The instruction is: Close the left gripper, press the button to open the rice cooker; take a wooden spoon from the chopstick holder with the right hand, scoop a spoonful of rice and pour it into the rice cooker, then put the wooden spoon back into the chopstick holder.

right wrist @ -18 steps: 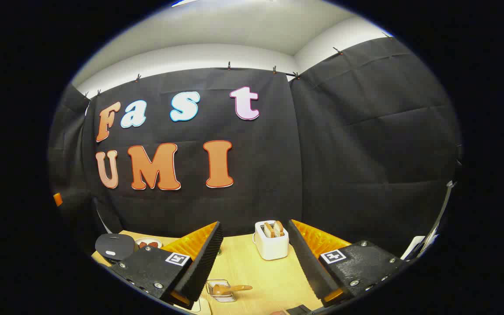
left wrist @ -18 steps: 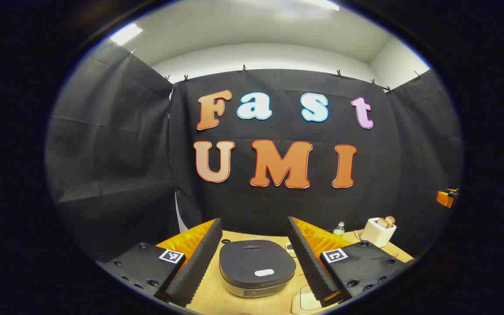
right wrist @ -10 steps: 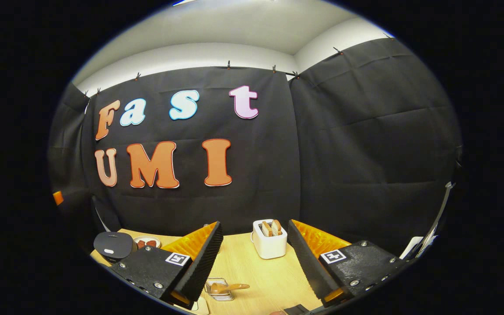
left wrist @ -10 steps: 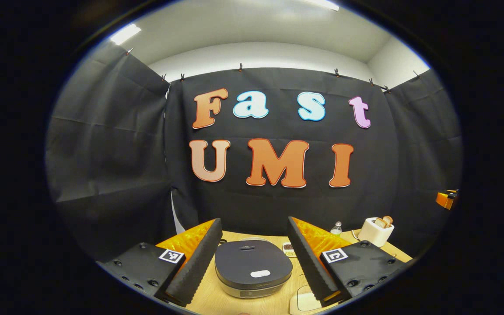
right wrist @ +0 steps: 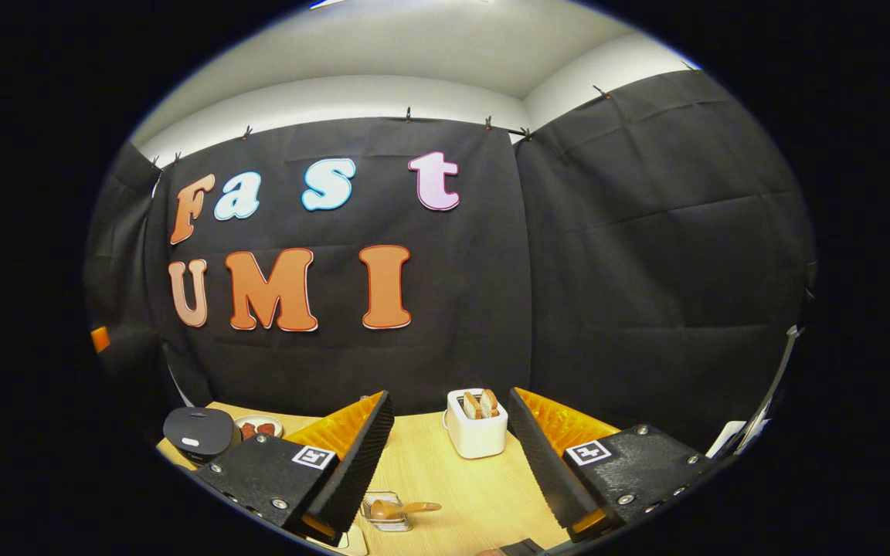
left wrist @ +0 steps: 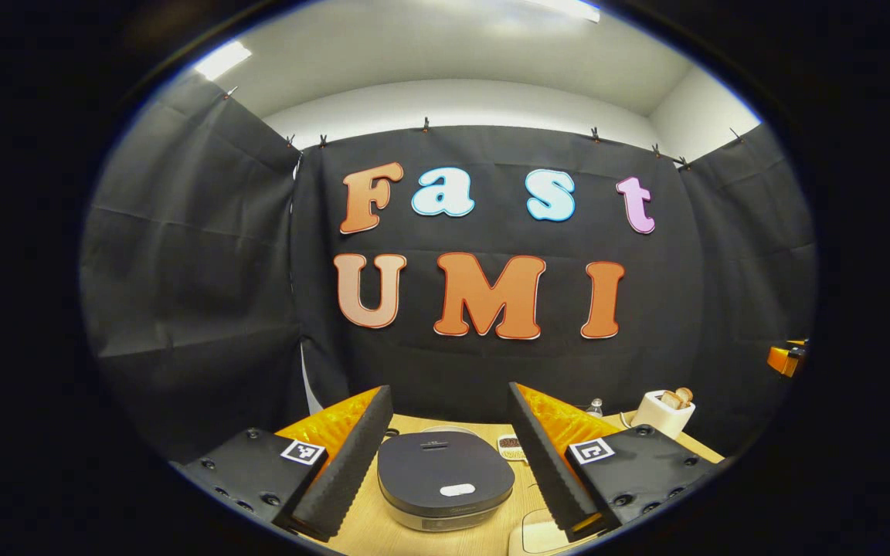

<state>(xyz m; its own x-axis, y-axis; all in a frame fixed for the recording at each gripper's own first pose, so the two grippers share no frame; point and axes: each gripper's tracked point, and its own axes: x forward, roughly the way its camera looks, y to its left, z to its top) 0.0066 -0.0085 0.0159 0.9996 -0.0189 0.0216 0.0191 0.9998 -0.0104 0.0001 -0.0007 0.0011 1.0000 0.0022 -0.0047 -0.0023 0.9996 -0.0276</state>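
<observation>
Two claws, both spread wide with nothing between the fingers.

Left claw (left wrist: 445, 432): seen in the left gripper view, fingers apart, held above the near part of the table (left wrist: 364, 533). Between the fingers, farther off, sits the rice cooker (left wrist: 445, 480), lid down, dark top with a small pale oval button (left wrist: 457, 489) near its front edge. No contact between fingers and cooker. Just beyond the cooker's far right corner, a small dish (left wrist: 510, 445) with dark contents, partly hidden by the right finger. Farther right, a small bottle (left wrist: 594, 406) and a white toaster (left wrist: 663, 411) with bread slices standing in it, both near the far edge of the table. A pale flat object (left wrist: 531, 537) lies at the near edge, cut off by the view; cannot tell what it is.

Right claw (right wrist: 449, 436): seen in the right gripper view, fingers likewise apart, above the table (right wrist: 460, 494). Low between the fingers, near the left one, stands a clear chopstick holder (right wrist: 385, 512) with the wooden spoon (right wrist: 402, 508) in it, handle pointing right. Claw is not touching either. Straight ahead, farther off, the white toaster (right wrist: 477, 423) with two slices up. Far left on the table, the rice cooker (right wrist: 198, 434), closed, and just right of it a small dish (right wrist: 258, 426) with reddish-brown pieces.
</observation>
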